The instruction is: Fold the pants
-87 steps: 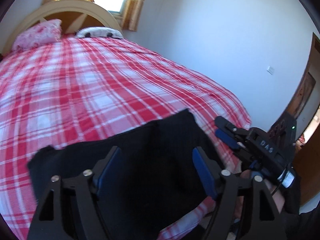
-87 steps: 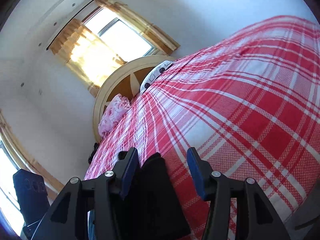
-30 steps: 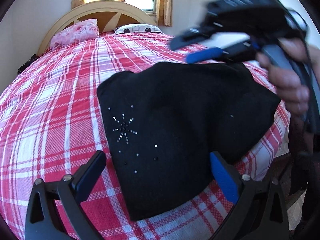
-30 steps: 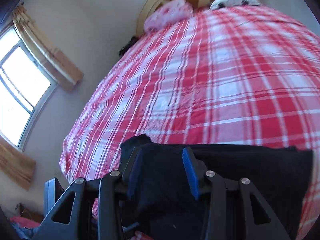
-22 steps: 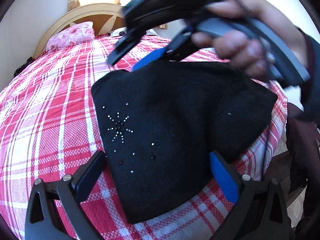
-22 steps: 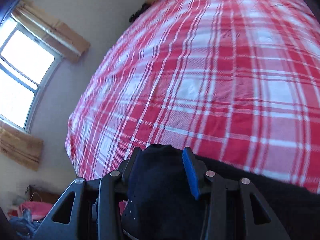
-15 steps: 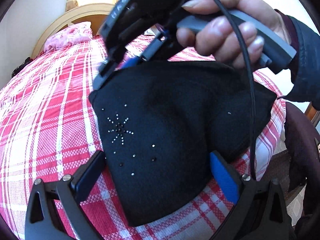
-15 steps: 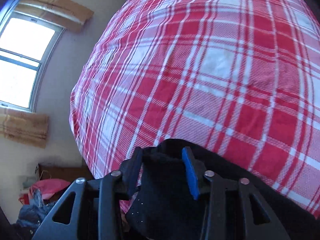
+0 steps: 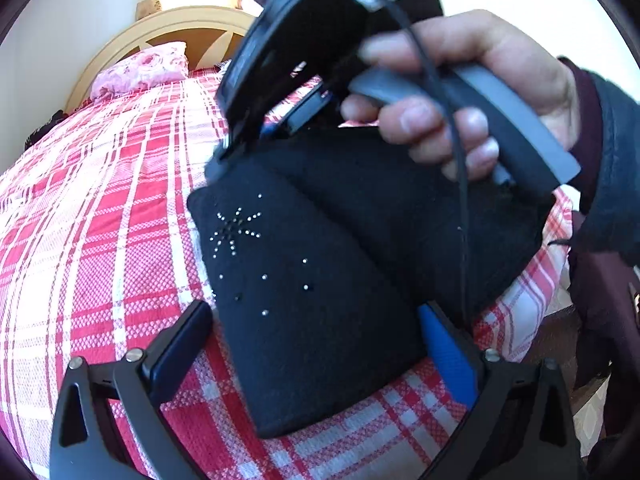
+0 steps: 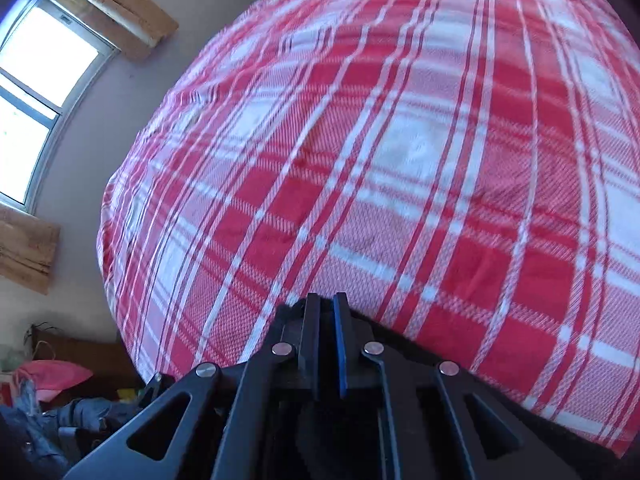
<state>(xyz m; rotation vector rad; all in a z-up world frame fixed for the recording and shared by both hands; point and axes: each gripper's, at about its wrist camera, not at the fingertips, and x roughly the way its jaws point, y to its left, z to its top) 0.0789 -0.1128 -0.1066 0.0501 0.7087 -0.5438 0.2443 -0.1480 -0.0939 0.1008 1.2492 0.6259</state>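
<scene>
On red-and-white plaid bedspread (image 9: 120,240): black folded pants with rhinestone star (image 9: 320,280), near bed's foot edge. My left gripper (image 9: 316,344) spread wide, fingers straddling pants' near end. My right gripper (image 10: 326,320) pressed together at pants' far corner; cloth between pads — cannot tell. Pink floral pillow (image 9: 140,72) by headboard.

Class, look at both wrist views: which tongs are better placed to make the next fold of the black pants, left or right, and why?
Probably the right tongs: their fingers are closed at the far corner of the black pants, seemingly pinching it. The left tongs hang open over the near edge, holding nothing.
</scene>
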